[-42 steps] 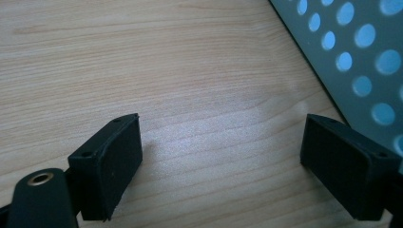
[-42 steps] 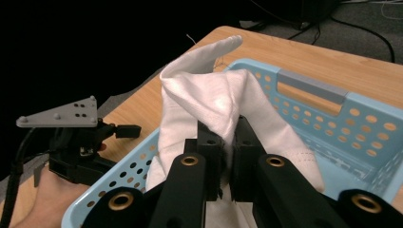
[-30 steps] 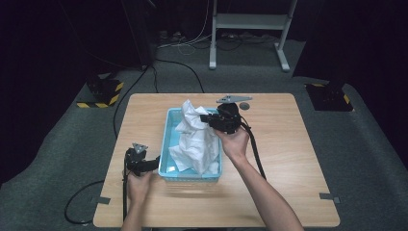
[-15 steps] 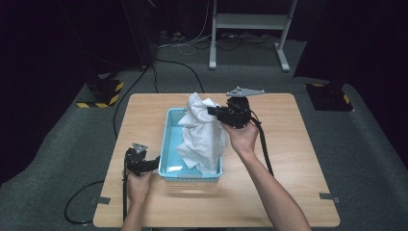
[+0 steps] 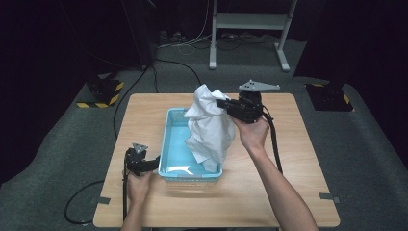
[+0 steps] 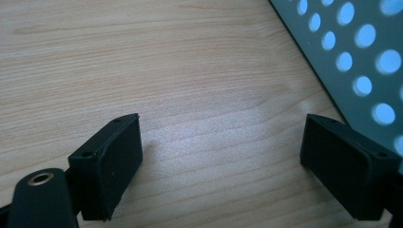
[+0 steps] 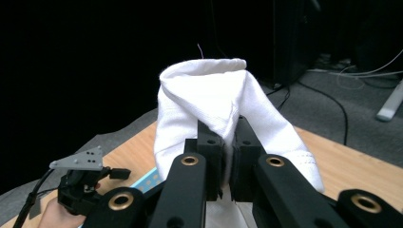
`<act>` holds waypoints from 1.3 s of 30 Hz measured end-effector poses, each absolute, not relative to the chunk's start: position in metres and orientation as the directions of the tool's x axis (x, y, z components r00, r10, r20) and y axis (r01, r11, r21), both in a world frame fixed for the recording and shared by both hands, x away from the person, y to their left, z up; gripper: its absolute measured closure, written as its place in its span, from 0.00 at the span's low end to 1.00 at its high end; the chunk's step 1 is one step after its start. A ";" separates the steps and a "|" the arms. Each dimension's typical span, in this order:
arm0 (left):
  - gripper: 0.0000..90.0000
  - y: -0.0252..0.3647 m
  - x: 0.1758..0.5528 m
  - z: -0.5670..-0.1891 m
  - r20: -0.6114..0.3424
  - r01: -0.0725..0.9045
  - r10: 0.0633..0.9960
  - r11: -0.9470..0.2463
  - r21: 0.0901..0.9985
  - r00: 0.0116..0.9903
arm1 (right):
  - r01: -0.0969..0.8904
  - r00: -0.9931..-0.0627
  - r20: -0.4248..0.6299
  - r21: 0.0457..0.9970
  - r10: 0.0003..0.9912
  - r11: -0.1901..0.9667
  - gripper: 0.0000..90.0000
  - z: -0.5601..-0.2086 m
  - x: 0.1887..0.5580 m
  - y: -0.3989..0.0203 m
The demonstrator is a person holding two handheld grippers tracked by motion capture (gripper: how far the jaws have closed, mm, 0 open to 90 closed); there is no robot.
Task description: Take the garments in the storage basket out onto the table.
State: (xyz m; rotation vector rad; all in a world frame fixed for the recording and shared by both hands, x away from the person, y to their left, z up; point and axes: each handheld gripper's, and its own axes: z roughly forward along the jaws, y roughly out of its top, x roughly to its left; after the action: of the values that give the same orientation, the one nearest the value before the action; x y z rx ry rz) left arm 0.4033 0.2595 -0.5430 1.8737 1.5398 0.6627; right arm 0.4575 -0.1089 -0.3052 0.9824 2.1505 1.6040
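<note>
Cloth (image 5: 210,126) hangs from the right tool (image 5: 225,105), whose jaws are pinched tight on a fold near the white fabric's top, as the right gripper view shows with the two black pads pressed together on the bunched cotton (image 7: 209,99). Held above the blue basket (image 5: 169,144) on the wooden desk (image 5: 288,159), the cloth's long axis runs straight down from the tool, and its lower end appears to dip inside the basket near the front rim. Any move to clear it turns on that vertical drop: the hem must probably rise above the basket wall before the cloth can travel sideways. The left tool (image 5: 153,162) rests on the desk just beside the basket's near left corner, jaws spread wide with nothing between them, the perforated basket wall (image 6: 361,52) close to one pad. It is the nearer one to steady the basket.
</note>
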 end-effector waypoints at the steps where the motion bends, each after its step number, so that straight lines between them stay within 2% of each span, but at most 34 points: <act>1: 0.16 0.259 0.403 -0.543 -0.004 0.671 0.981 -0.131 0.730 0.196 | 0.350 -0.728 0.167 0.925 0.665 0.151 0.95 -0.305 0.457 -0.109; 39: 0.16 0.259 0.403 -0.543 -0.004 0.671 0.981 -0.128 0.731 0.192 | 0.253 -0.644 0.141 0.967 0.752 0.036 0.95 -0.265 0.443 -0.201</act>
State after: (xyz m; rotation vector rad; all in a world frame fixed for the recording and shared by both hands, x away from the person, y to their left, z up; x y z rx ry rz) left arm 0.4034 0.2594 -0.5430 1.8702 1.5427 0.6647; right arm 0.4433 -0.2009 -0.2648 1.0151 1.9119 1.6413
